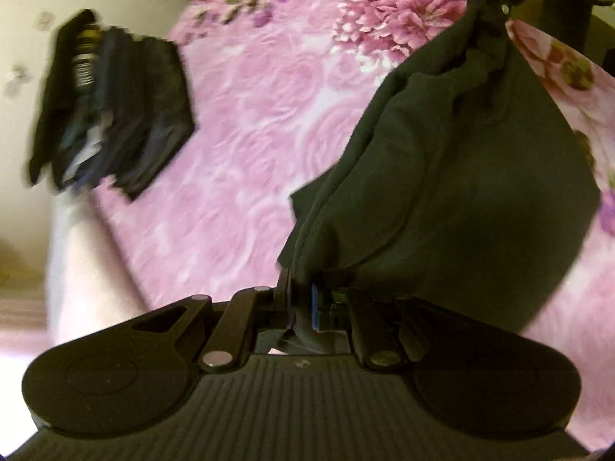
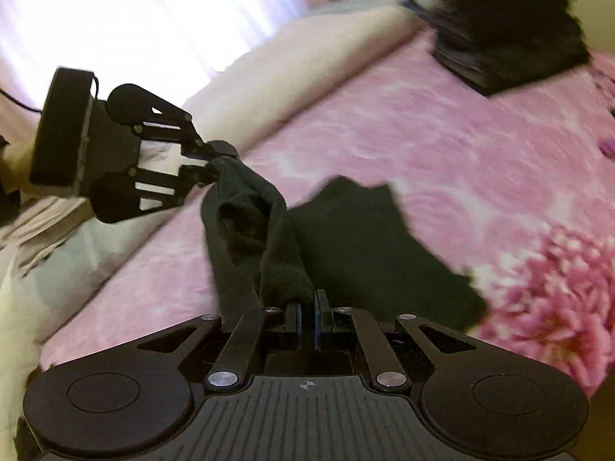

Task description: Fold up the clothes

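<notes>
Closest to the lens, the left tongs (image 1: 303, 303) are pressed together on an edge of the black garment (image 1: 461, 176), its cloth bunched between the blue-lined pads so that only a sliver of gap shows. From that pinch the garment rises and spreads wide, hanging as a dark sheet over the bed, and its far top edge gathers into a tight twist where the right tongs (image 1: 486, 19) grip it. Seen from the right wrist, the right tongs (image 2: 306, 309) are likewise closed, a thick roll of the garment (image 2: 369, 246) clamped between the pads; the cloth runs from there in a rope-like band up to the left tongs (image 2: 209, 163), which nip its other end, while a loose flap trails down to the right and rests on the bedspread. The garment is thus held up between both tongs, stretched above the pink floral bedspread (image 1: 250, 153). Well apart from it, toward the bed's edge, lies a pile of dark folded clothes (image 1: 115, 115), blurred but stacked in layers. A pale pillow or bolster (image 2: 292, 69) runs along the bed beyond the left tongs.
</notes>
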`<action>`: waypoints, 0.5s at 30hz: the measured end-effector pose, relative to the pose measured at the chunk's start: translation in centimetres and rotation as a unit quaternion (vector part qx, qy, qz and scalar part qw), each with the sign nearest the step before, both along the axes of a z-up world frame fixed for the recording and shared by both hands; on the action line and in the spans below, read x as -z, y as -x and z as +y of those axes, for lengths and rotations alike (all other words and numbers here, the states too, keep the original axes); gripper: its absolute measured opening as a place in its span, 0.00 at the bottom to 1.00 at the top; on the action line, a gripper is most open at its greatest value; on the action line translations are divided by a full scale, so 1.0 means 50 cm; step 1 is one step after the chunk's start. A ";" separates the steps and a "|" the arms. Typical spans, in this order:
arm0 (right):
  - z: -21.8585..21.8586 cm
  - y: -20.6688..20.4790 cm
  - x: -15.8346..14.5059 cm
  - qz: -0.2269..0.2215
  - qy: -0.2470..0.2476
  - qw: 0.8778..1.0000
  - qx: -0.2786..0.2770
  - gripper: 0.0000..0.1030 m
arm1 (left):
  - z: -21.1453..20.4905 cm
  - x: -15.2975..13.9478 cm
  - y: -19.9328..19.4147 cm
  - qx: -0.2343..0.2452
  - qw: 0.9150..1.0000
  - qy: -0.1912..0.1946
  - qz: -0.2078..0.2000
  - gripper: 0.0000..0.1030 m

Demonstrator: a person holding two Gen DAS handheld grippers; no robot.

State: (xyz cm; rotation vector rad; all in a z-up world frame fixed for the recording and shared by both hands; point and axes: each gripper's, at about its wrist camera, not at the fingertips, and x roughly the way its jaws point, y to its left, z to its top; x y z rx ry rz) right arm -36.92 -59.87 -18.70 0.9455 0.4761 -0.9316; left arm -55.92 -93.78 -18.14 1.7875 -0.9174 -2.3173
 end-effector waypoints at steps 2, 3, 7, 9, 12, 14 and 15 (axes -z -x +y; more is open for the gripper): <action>-0.014 0.042 0.043 -0.007 -0.022 0.999 0.026 0.04 | -0.026 0.051 0.045 0.007 1.000 -0.020 -0.016 0.08; -0.020 0.062 0.064 -0.011 -0.034 0.999 0.038 0.04 | -0.037 0.076 0.065 0.009 0.999 -0.027 -0.025 0.08; -0.031 0.119 0.129 -0.032 -0.077 0.993 0.084 0.04 | -0.076 0.152 0.120 -0.012 0.998 -0.044 -0.031 0.18; -0.035 0.136 0.153 -0.041 -0.099 0.989 0.103 0.05 | -0.094 0.154 0.119 -0.050 0.997 -0.059 -0.013 0.21; -0.036 0.153 0.169 -0.034 -0.128 0.983 0.129 0.05 | -0.117 0.126 0.094 -0.108 0.991 -0.077 0.021 0.26; -0.032 0.156 0.161 -0.022 -0.128 0.983 0.130 0.05 | -0.132 0.102 0.066 -0.158 0.982 -0.090 0.047 0.26; -0.029 0.155 0.156 -0.019 -0.127 0.983 0.131 0.05 | -0.139 0.091 0.050 -0.187 0.976 -0.098 0.060 0.26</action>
